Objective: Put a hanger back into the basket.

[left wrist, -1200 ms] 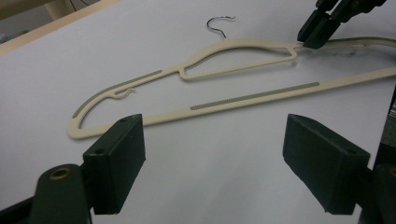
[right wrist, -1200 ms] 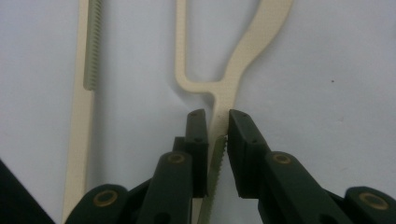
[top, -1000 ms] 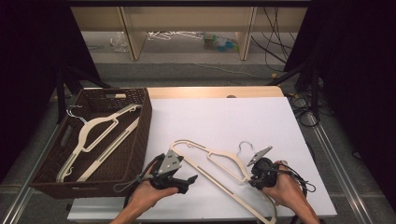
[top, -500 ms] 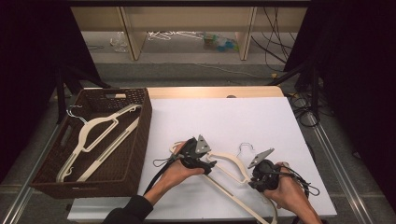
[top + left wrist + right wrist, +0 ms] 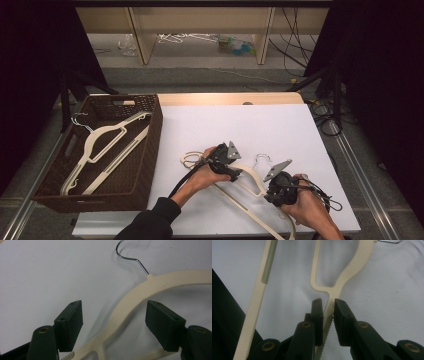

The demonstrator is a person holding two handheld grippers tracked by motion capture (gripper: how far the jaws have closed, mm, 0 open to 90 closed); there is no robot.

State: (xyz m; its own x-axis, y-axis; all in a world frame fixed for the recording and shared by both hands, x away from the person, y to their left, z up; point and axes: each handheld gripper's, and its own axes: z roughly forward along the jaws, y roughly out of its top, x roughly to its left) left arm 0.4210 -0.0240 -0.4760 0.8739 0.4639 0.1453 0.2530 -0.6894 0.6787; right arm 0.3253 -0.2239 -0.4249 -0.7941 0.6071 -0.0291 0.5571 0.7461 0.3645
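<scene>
Right gripper is clamped on the cream hanger's serrated arm, pinning it to the white table. Left gripper straddles the shoulder below the wire hook, its jaws apart and just been closing without touching, likely for a two-handed lift.

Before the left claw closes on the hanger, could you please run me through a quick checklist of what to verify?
1. Right claw shut on the hanger arm: ok.
2. Left claw straddles the hanger's curved shoulder, its jaws just been closing, pads not yet touching: ok.
3. Metal hook free of both claws: ok.
4. Hanger flat on the white table: ok.
5. Room in the basket, which already holds another hanger: ok.
6. Cables clear of the hanger: cannot tell.
</scene>
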